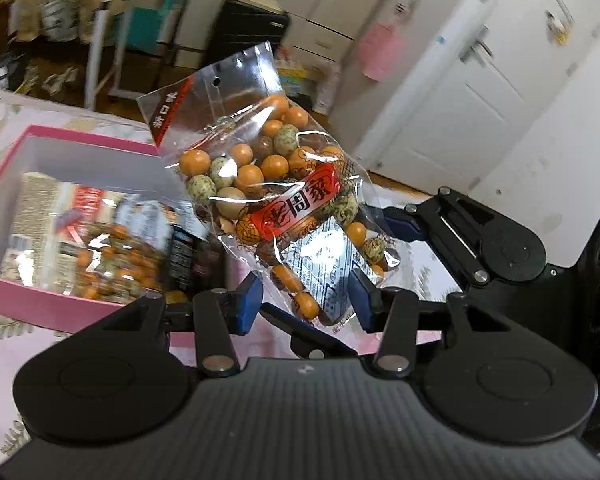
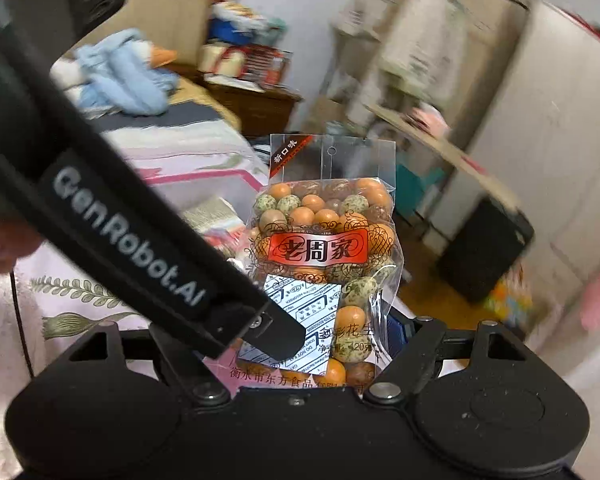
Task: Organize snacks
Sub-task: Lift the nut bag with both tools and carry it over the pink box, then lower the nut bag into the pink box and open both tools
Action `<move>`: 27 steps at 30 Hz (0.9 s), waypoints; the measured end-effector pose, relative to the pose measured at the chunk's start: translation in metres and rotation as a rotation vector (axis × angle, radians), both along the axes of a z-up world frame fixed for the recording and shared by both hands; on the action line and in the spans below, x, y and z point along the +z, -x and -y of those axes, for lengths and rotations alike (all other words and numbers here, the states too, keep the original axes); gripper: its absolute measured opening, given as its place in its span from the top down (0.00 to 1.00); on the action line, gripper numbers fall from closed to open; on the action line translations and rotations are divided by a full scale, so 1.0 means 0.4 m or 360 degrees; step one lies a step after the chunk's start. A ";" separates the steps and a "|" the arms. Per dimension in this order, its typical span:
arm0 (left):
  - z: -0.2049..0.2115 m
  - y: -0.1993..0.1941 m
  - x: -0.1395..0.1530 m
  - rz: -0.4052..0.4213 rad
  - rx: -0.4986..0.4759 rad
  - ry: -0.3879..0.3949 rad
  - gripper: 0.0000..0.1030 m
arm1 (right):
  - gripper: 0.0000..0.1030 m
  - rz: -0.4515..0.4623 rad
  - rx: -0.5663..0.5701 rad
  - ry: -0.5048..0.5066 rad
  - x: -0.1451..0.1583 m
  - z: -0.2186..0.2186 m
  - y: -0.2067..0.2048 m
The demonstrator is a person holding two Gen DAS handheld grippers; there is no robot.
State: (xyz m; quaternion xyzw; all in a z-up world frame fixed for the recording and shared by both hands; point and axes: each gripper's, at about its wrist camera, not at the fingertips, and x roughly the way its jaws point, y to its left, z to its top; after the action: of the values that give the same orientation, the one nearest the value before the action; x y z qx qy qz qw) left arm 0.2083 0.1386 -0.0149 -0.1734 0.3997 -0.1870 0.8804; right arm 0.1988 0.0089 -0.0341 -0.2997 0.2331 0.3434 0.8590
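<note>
Both my claws (image 1: 306, 306) (image 2: 340, 344) grasp one peanut bag (image 1: 268, 200) mid-frame; pulling apart could tear it above the pink box (image 1: 32, 292).

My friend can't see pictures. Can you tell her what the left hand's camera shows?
A clear bag of orange and speckled nuts is held up between the left gripper and the right gripper. Behind it, a pink box already holds more snacks.
</note>
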 end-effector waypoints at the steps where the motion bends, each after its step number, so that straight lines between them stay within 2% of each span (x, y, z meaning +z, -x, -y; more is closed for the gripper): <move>1: -0.019 -0.010 -0.001 -0.0004 0.0030 -0.0004 0.56 | 0.20 0.0004 0.0048 0.0005 -0.001 -0.014 -0.012; 4: -0.065 -0.044 -0.009 -0.0020 0.0103 -0.0057 0.56 | 0.20 -0.0021 0.0174 0.0010 -0.014 -0.054 -0.061; 8: -0.117 -0.099 -0.051 -0.0090 0.0193 -0.0045 0.56 | 0.20 -0.0059 0.0303 0.0029 -0.055 -0.096 -0.120; 12: -0.162 -0.136 -0.113 -0.0167 0.0271 -0.0040 0.55 | 0.20 -0.0223 0.0386 0.0064 -0.094 -0.137 -0.181; 17: -0.203 -0.175 -0.177 -0.0254 0.0317 -0.0007 0.55 | 0.20 -0.0215 0.0547 0.0179 -0.139 -0.171 -0.209; 20: -0.215 -0.191 -0.206 -0.0297 0.0325 0.0017 0.55 | 0.20 -0.0272 0.0624 0.0219 -0.152 -0.174 -0.231; 24: -0.217 -0.204 -0.225 -0.0314 0.0324 -0.0006 0.55 | 0.19 -0.0271 0.0681 0.0268 -0.164 -0.182 -0.247; 27: -0.211 -0.221 -0.240 -0.0337 0.0351 -0.0001 0.54 | 0.13 -0.0253 0.0660 0.0329 -0.180 -0.197 -0.264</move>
State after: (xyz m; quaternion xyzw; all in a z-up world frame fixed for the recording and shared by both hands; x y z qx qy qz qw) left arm 0.2966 0.2232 -0.1108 -0.2347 0.4690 -0.0697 0.8486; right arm 0.3042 0.0877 -0.1061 -0.3996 0.2672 0.5092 0.7138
